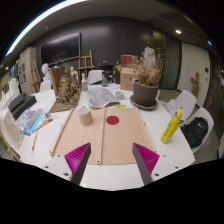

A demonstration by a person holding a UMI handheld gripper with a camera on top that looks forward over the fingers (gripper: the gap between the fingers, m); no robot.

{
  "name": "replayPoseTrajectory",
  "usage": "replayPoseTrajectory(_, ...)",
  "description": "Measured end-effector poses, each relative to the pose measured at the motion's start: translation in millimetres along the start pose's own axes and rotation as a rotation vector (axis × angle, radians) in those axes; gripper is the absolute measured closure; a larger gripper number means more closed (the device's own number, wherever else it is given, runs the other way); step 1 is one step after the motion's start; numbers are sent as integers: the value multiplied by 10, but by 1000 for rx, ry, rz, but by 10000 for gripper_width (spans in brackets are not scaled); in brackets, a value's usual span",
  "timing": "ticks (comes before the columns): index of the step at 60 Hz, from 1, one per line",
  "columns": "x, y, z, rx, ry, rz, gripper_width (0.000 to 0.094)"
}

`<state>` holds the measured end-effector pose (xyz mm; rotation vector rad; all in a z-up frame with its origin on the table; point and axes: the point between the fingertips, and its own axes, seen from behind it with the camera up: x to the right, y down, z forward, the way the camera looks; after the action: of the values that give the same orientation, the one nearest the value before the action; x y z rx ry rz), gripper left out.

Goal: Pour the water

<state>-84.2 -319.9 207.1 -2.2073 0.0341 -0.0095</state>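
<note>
The gripper (pixel 106 166) hangs above a white surface (pixel 165 125) with its fingers (pixel 78 160) apart and nothing between them. Just ahead of the fingers lies a tan mat (pixel 100 137). On the mat's far edge stands a small pale cup (pixel 85 116), with a red disc (pixel 113 120) beside it on the mat. A yellow bottle (pixel 172 126) stands to the right of the mat, well apart from the cup. Beyond the mat sits a potted plant (pixel 146 92) with dry stems, and papers (pixel 102 96) lie to the left of the pot.
</note>
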Motion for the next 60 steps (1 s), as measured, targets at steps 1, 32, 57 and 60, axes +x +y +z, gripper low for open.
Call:
replayPoseTrajectory(1,128,27,15,-1,7,3,85)
replayPoseTrajectory(32,2985,297,1215,147,120,-30,77)
replayPoseTrajectory(57,3356,89,2376,249,75,0,373)
replayPoseTrajectory(60,3363,70,2421,264,71,6,452)
